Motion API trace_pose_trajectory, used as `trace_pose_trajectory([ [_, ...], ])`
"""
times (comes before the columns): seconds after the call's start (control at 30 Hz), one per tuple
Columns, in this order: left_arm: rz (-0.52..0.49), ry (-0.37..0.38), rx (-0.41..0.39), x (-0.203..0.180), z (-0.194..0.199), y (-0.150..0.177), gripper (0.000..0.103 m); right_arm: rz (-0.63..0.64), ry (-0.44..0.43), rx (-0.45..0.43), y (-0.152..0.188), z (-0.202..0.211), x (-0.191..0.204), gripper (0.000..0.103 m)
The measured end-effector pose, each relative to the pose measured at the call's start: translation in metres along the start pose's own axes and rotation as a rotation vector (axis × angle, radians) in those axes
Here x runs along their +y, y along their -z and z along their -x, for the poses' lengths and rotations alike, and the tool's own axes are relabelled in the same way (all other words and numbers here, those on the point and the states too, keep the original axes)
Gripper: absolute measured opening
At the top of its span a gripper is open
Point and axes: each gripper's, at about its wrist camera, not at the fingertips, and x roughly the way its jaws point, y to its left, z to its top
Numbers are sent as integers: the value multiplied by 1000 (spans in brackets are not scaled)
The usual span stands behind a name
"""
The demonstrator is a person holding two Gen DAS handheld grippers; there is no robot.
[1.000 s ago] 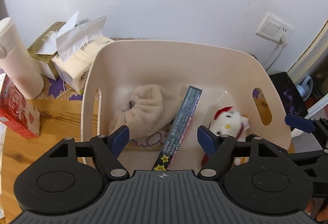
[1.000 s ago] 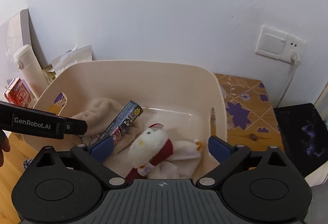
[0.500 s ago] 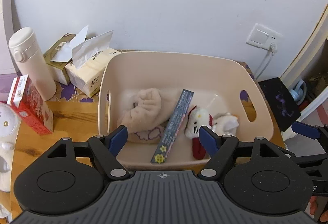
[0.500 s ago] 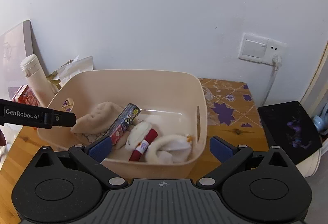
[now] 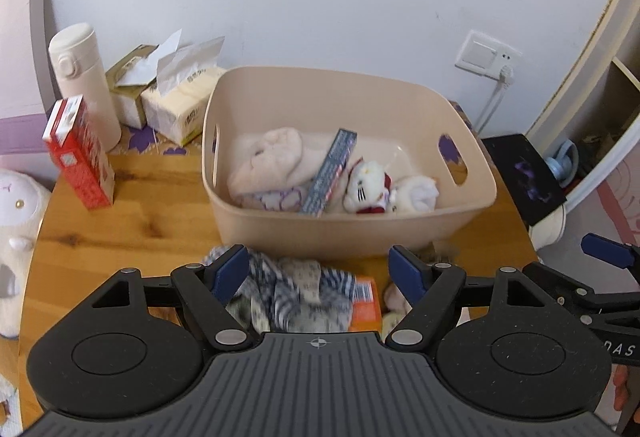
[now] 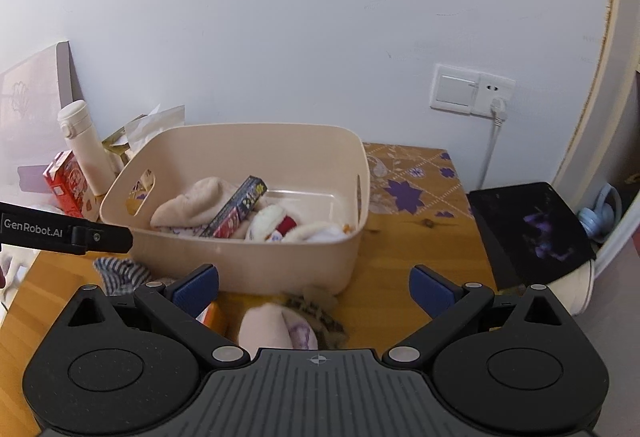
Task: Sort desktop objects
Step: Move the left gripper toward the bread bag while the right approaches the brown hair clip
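A beige bin [image 5: 280, 229] [image 6: 256, 265] stands on the wooden table. In it lie a cream sock [image 5: 268, 165], a long dark box [image 5: 330, 171] [image 6: 240, 205] and a white cat plush [image 5: 366, 187]. My left gripper [image 5: 318, 269] is open and empty, above a blue striped cloth [image 5: 292, 293] and an orange box [image 5: 364, 303] in front of the bin. My right gripper [image 6: 314, 285] is open and empty, above a pink sock [image 6: 276, 325] and a furry brown item [image 6: 316, 303]. The striped cloth [image 6: 120, 271] also shows in the right wrist view.
A red carton [image 5: 78, 153], a white flask [image 5: 84, 77] and two tissue packs [image 5: 176, 105] stand left of the bin. A white plush [image 5: 16, 221] sits at the table's left edge. A black pad [image 6: 528, 229] lies right of the table. A wall socket [image 6: 472, 89] is behind.
Both grippers have pulled back and up from over the bin, still open. The striped cloth, orange box and pink sock in front of the bin have come into view.
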Motion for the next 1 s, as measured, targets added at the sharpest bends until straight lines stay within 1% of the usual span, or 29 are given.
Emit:
trace_pose_trajectory([
  [0.23, -26, 5, 32, 3, 15, 36, 78, 6, 17, 18, 27, 23, 1, 103],
  [0.43, -76, -4, 67, 4, 24, 65, 78, 5, 24, 39, 51, 36, 0, 103],
  [0.8, -88, -12, 165, 0, 25, 120, 78, 32, -4, 124, 98, 42, 5, 103],
  [1.0, -142, -14, 212, -10, 19, 144, 78, 76, -21, 165, 117, 38, 9, 103],
])
